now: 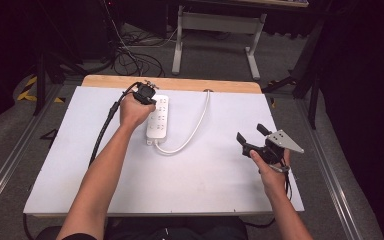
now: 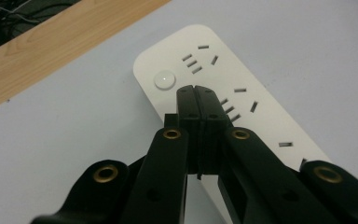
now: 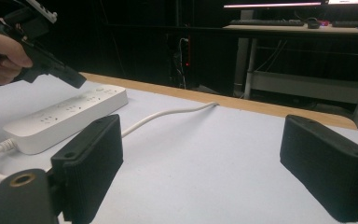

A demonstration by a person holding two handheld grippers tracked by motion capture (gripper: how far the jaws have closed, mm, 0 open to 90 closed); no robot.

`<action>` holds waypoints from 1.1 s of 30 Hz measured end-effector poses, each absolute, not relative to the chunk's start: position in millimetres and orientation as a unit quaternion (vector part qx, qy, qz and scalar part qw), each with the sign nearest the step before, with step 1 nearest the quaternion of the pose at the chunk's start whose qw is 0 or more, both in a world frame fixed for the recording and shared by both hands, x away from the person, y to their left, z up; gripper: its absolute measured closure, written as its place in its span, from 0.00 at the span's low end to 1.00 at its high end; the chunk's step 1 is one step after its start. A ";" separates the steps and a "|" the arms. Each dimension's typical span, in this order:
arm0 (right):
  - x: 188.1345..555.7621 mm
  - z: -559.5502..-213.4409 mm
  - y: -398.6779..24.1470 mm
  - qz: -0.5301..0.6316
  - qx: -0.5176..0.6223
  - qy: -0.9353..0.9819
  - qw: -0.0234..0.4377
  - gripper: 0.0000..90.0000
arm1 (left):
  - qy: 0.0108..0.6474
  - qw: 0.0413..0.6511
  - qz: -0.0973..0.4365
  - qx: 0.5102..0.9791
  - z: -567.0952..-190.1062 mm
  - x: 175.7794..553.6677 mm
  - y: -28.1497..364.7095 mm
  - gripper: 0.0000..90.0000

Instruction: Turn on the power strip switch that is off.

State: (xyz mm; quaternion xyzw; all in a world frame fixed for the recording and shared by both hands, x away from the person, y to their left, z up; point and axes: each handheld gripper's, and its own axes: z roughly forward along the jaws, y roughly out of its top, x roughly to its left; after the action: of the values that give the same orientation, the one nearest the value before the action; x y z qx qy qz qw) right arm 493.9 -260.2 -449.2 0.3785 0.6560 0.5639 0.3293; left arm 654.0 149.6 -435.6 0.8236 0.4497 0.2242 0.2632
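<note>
right gripper (image 1: 252, 135) near right, jaws wide, holding nothing. left gripper (image 2: 197, 93) far left, jaws pressed together, tips over strip (image 2: 256, 112) beside its button (image 2: 164, 80); strip on table (image 1: 220, 175).

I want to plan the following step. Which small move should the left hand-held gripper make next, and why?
Probably a short move down and forward, to press the round button on the power strip. The left hand-held gripper is shut, its tips just short of the button at the strip's far end. The right hand-held gripper waits open, apart from the strip.
</note>
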 end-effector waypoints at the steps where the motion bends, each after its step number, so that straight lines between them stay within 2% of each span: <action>1: 493.8 -449.1 -260.7 0.564 0.379 0.656 0.329 0.15 | 0.451 0.261 0.223 0.824 -437.6 654.6 149.9 1.00; 7: 493.4 -449.5 -260.4 0.563 0.380 0.657 0.325 0.15 | 0.460 0.293 0.215 0.810 -433.3 655.2 149.0 1.00; 12: 492.9 -449.4 -258.9 0.565 0.380 0.657 0.324 0.15 | 0.457 0.270 0.217 0.819 -443.2 656.4 147.6 1.00; 29: 489.8 -447.9 -261.1 0.567 0.383 0.652 0.327 0.15 | 0.456 0.303 0.187 0.815 -448.3 655.1 149.6 1.00; 33: 488.8 -447.3 -262.8 0.567 0.384 0.651 0.328 0.15 | 0.453 0.307 0.195 0.814 -449.9 654.2 146.9 1.00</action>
State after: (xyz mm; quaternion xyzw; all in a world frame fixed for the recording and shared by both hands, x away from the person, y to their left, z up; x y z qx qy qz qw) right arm 488.8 -262.8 -447.3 0.3836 0.6510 0.5671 0.3278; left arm 654.2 146.9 -449.9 0.8139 0.4532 0.1954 0.3067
